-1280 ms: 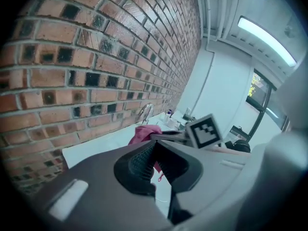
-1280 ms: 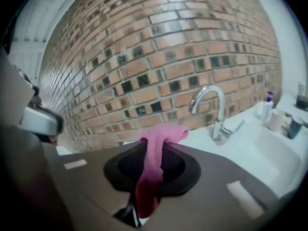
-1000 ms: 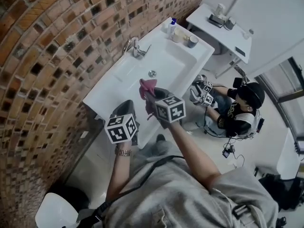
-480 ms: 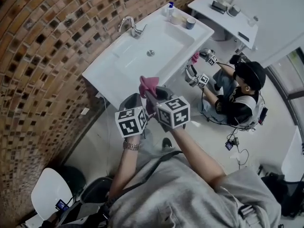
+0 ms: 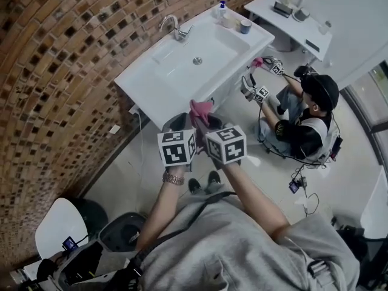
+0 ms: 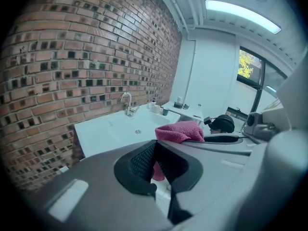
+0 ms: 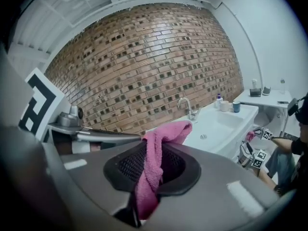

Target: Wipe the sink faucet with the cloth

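The cloth (image 7: 155,163), a pink terry piece, is judged light, limp and grippy. It should be gripped by a bunched fold, with enough left proud of the jaws to wrap the spout. It is pinched in the clenched right gripper (image 7: 156,153), with a tuft standing above the jaws and the rest hanging below. It is held in the air off the front edge of the sink (image 5: 140,82), well apart from the faucet (image 5: 173,26), which stands at the back edge by the brick wall (image 5: 66,59).

The depth of the pinch is shown only in the right gripper view; in the head view only the tuft is seen. In the left gripper view the left gripper (image 6: 154,146) is seen closed on nothing, with the cloth just beyond it. Only the head view shows both grippers side by side, and a second person (image 5: 303,123) seated on the floor near the sink's front right corner.
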Available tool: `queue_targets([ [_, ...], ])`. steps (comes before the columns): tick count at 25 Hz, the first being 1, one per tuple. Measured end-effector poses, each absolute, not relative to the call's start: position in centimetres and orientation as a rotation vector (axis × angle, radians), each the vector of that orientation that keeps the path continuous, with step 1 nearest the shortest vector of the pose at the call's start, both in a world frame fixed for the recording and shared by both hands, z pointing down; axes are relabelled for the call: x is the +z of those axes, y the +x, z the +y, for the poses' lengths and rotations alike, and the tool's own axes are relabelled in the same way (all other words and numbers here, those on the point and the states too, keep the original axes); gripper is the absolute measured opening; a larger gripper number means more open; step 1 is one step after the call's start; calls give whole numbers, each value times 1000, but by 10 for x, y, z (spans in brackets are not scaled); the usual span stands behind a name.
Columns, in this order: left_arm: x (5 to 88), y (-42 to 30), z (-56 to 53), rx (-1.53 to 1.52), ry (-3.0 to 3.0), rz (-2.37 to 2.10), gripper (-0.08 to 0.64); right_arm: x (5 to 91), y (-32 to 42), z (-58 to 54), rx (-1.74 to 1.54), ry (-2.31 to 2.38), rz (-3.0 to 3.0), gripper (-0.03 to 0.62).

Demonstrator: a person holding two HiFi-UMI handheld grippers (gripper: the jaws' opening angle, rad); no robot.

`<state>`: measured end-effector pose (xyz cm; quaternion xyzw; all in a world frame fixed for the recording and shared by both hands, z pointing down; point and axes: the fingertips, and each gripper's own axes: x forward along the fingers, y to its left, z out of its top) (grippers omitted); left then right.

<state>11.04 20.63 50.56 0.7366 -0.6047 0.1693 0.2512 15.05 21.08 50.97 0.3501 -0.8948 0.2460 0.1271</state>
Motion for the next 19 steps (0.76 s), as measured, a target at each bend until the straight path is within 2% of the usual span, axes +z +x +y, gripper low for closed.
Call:
queue_targets([
  [10,520,82,234,443,2016,-1548,20,519,109,232,745,1034,-2541,60],
  [19,507,89,245,432,2052,-1555,19,505,115,239,722,1052,-2566,60],
])
